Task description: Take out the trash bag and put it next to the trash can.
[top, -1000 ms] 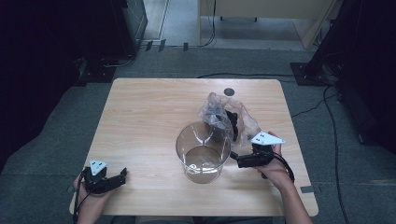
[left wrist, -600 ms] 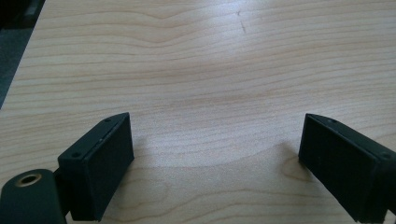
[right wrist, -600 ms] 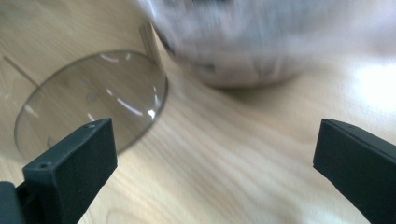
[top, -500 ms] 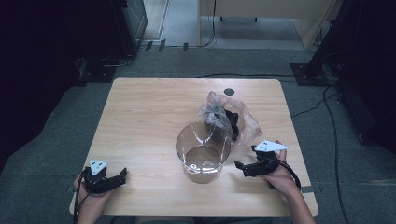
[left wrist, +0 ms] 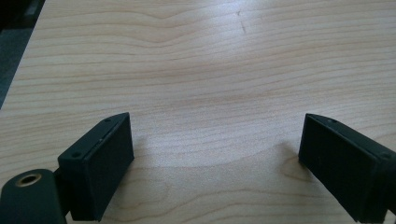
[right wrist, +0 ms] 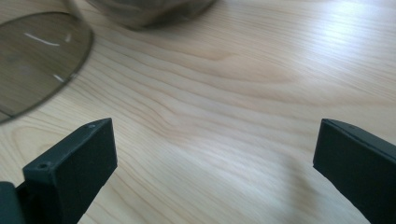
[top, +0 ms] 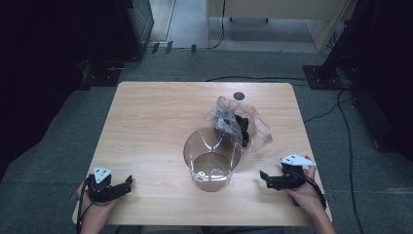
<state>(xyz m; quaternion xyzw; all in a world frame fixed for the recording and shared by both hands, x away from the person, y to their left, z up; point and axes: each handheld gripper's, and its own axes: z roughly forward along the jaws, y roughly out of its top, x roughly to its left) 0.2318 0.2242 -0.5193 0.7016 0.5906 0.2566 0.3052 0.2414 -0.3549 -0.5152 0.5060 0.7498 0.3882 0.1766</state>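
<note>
Your right tool (top: 265, 176) rests spread and empty at lower right of the counter (top: 156, 122), aimed toward the clear bowl (top: 212, 158) at centre; the plastic bag (top: 237, 127) touches its far rim. Left tool (top: 127, 181) lies spread at lower left, idle

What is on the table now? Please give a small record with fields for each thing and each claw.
table: light wood table
container: clear round container, upright near the table's middle, looks empty
bag: crumpled clear plastic bag with dark items inside, just behind the container on its right
left claw: left claw at the near left edge, jaws wide apart, holding nothing
right claw: right claw at the near right, jaws wide apart, pointing toward the container, apart from it
</note>
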